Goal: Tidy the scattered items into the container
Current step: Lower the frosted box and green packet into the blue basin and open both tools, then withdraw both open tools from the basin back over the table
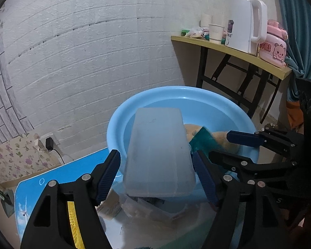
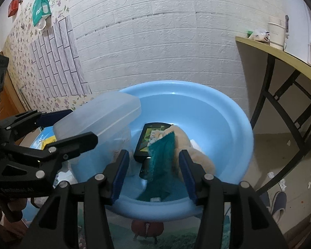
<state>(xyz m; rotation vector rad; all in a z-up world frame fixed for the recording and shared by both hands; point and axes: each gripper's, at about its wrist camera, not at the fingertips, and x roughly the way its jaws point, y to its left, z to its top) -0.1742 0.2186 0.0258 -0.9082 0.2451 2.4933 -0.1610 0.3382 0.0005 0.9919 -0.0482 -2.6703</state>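
Observation:
A translucent plastic box (image 1: 157, 155) leans tilted over the near-left rim of the light blue basin (image 1: 147, 95). My left gripper (image 1: 155, 155) straddles it, open, with thin gaps between pads and box walls. From the right wrist view the box (image 2: 97, 120) rests on the basin (image 2: 234, 108) rim with the left gripper (image 2: 83, 124) around it. Inside the basin lie a black phone (image 2: 149, 139), a tan plush toy (image 2: 188, 145) and a teal cloth (image 2: 161, 157). My right gripper (image 2: 153, 153) hangs open over the cloth, pads clear of it.
A blue printed tabletop (image 1: 72, 172) carries the basin; clear packets (image 1: 145, 209) lie under the box. At the right stands a folding table (image 1: 238, 51) with a white kettle (image 1: 244, 25), paper cups and a pink pot. Slippers (image 2: 277, 205) lie on the floor.

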